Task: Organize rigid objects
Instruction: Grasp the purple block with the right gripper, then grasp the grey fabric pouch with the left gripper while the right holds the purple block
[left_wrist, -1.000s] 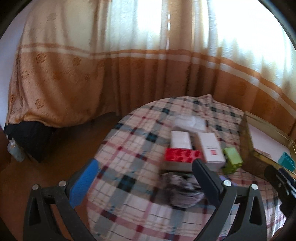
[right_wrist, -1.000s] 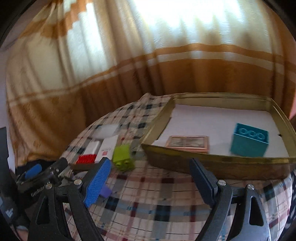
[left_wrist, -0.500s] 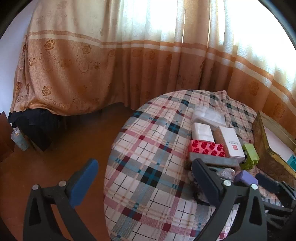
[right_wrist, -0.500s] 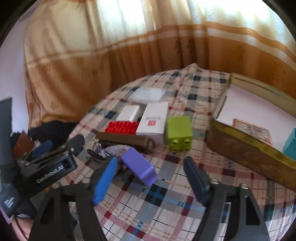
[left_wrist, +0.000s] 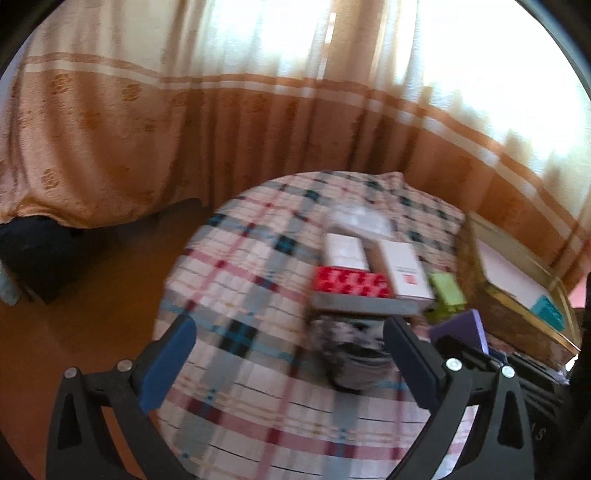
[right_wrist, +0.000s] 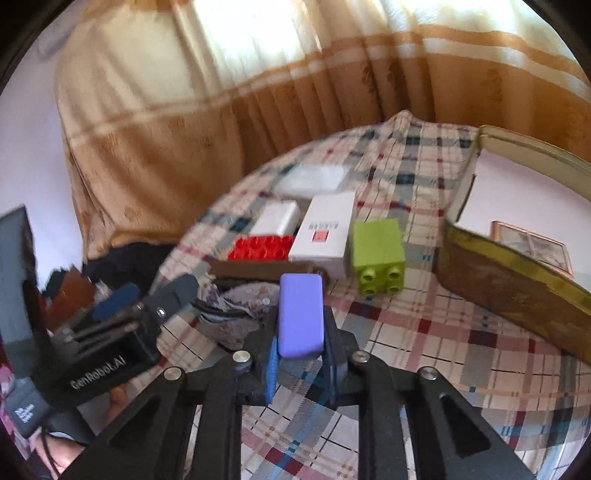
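My right gripper (right_wrist: 301, 332) is shut on a purple block (right_wrist: 300, 314), its jaws closing with the pads pressed on both sides; the block stands up between them, just above the plaid tablecloth (right_wrist: 424, 343). The purple block (left_wrist: 461, 328) also shows at the right of the left wrist view. Beyond it lie a green brick (right_wrist: 378, 254), a red brick (right_wrist: 262, 248), two white boxes (right_wrist: 325, 230) (right_wrist: 279, 219) and a long brown box (right_wrist: 258, 271). My left gripper (left_wrist: 291, 354) hangs open over the table's near left with nothing between its fingers.
A gold tin tray (right_wrist: 509, 284) stands at the right, holding a card (right_wrist: 532, 247) and a teal brick (left_wrist: 550, 312). A crumpled patterned cloth (right_wrist: 240, 314) lies left of the purple block. A clear plastic packet (right_wrist: 314, 177) rests at the back. Curtains hang behind the round table.
My right gripper swung left from the tray to the purple block and closed on it. The left gripper stayed open and only turned a little.
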